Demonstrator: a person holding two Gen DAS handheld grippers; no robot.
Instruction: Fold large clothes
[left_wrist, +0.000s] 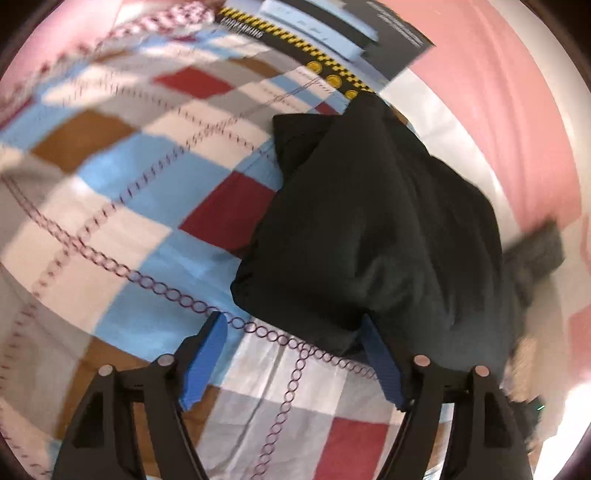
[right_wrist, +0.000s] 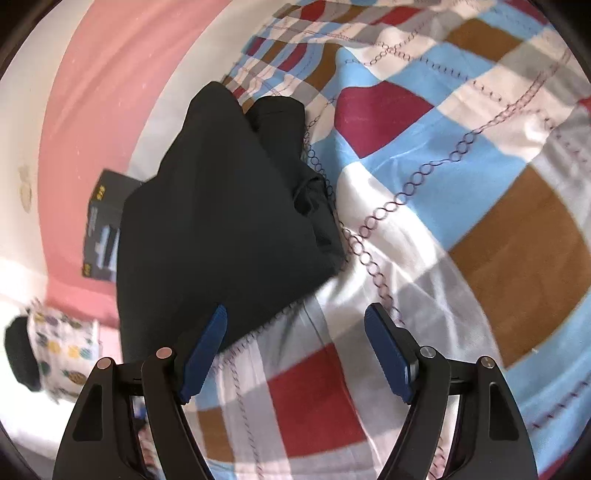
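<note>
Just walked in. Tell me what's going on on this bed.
A person is folding a black garment on a bed with a checked bedcover, using two handheld grippers. The garment lies bunched and partly folded. The left gripper is open, with the cloth's near edge draped by one of its blue pads. The right gripper is open too, and nothing is clamped in it. A dark printed box lies beyond the garment.

A checked bedspread (left_wrist: 122, 206) in blue, white, red, brown and grey, printed with chain lines, fills most of both views. A dark box (left_wrist: 332, 48) with yellow markings sits top centre, against a pink wall (left_wrist: 498, 110). A patterned pillow (right_wrist: 62, 350) lies lower left in the right view.
</note>
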